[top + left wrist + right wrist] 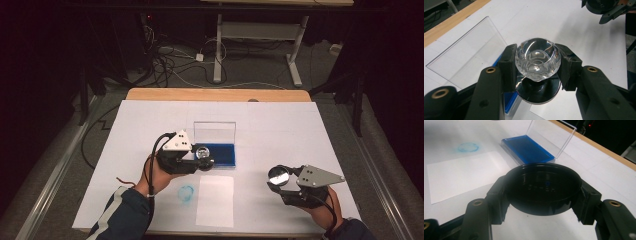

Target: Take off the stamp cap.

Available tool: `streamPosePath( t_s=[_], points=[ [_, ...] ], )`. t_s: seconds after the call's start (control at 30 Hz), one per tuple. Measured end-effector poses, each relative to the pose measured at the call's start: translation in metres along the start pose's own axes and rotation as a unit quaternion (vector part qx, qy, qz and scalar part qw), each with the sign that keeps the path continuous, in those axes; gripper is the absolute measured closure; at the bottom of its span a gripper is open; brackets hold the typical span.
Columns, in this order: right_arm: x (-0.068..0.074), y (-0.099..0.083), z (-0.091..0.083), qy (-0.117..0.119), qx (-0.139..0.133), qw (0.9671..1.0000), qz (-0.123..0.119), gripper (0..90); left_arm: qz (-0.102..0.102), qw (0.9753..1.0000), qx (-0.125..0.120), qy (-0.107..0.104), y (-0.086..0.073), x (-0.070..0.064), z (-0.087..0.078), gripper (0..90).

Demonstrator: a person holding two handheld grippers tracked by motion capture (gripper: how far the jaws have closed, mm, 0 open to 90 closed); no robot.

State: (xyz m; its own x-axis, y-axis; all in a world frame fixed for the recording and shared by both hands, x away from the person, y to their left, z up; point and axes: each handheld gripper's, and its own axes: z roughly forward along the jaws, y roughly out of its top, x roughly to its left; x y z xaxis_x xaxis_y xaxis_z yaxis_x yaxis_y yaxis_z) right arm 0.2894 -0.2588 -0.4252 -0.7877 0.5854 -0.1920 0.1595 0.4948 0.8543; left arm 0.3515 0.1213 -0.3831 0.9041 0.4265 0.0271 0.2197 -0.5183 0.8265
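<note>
We take the open ink pad case [215, 150] as our landmark: a clear box with a blue pad in its base and its lid standing upright at the far side. Our left tongs [202, 159] are clamped on the clear knob of a stamp [537, 60], jaws pressed against its two sides, and they hold it at the near left corner of the case. In the left gripper view the stamp's black round base [539, 91] hangs below the knob, so its axis runs roughly upright, face down, with the blue pad [509, 100] just to one side and beneath. Our right tongs [544, 202] are clamped on a black round cap [544, 190], open side up, held well to the right of the case and nearer to us, above the bare tabletop [280, 125]. Nearer to us than the case lie a white sheet of paper [215, 200] and, left of it, a blue ring-shaped print [186, 193]. We judge that the left hand is the one placed to work: the stamp sits at the case's edge, and whether it goes onto the pad or down to the paper, the move is short and mostly downward along that upright axis, while the cap waits off to the right
</note>
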Motion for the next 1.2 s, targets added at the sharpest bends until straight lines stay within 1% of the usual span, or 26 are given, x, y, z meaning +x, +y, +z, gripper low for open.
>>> streamPosePath(
  t_s=[0.1,0.13,0.2,0.3,0.37,0.47,0.57,0.63,0.8,0.83,0.93,1.03,1.2],
  points=[
    [-0.001,-0.003,-0.004,-0.004,-0.005,1.0000,0.005,39.1,0.001,1.0000,0.002,0.000,0.002,0.003,0.002,54.2],
    [-0.001,-0.003,-0.005,-0.002,-0.008,0.9999,0.006,39.1,0.002,1.0000,0.003,0.001,0.002,0.004,0.002,54.2],
    [-0.001,-0.004,-0.006,-0.002,-0.005,1.0000,0.006,39.1,0.002,1.0000,0.004,0.002,0.003,0.005,0.003,54.2],
    [-0.002,-0.004,-0.008,-0.003,-0.008,0.9999,0.008,39.1,0.000,1.0000,0.003,0.000,0.004,0.008,0.004,54.2],
    [-0.003,-0.003,-0.008,-0.003,-0.009,0.9999,0.009,39.1,0.001,1.0000,0.004,0.002,0.005,0.010,0.006,54.2],
    [-0.003,-0.003,-0.008,-0.006,-0.007,0.9999,0.008,39.1,-0.005,1.0000,0.000,-0.002,0.005,0.016,0.007,54.2],
    [-0.004,-0.004,-0.008,-0.007,-0.006,0.9999,0.010,39.1,-0.008,1.0000,0.003,0.001,0.006,0.020,0.009,54.2],
    [-0.004,-0.003,-0.007,-0.005,-0.005,0.9999,0.010,39.1,-0.006,1.0000,0.008,0.001,0.007,0.021,0.010,54.2],
    [-0.002,-0.004,-0.006,0.003,-0.003,0.9999,0.010,39.1,-0.008,0.9999,0.009,0.003,0.009,0.023,0.012,54.1],
    [-0.002,-0.004,-0.005,0.003,-0.001,1.0000,0.006,39.1,-0.008,0.9999,0.010,0.003,0.010,0.025,0.012,54.2],
    [-0.002,-0.004,-0.004,0.003,0.000,1.0000,0.005,39.1,-0.009,0.9999,0.008,0.004,0.012,0.027,0.013,54.2],
    [-0.002,-0.004,-0.004,0.006,0.000,0.9999,0.009,39.1,-0.006,0.9999,0.014,0.006,0.014,0.029,0.016,54.2],
    [-0.001,-0.003,-0.003,0.006,0.003,1.0000,0.006,39.1,-0.007,0.9998,0.016,0.006,0.016,0.030,0.020,54.1]
  ],
)
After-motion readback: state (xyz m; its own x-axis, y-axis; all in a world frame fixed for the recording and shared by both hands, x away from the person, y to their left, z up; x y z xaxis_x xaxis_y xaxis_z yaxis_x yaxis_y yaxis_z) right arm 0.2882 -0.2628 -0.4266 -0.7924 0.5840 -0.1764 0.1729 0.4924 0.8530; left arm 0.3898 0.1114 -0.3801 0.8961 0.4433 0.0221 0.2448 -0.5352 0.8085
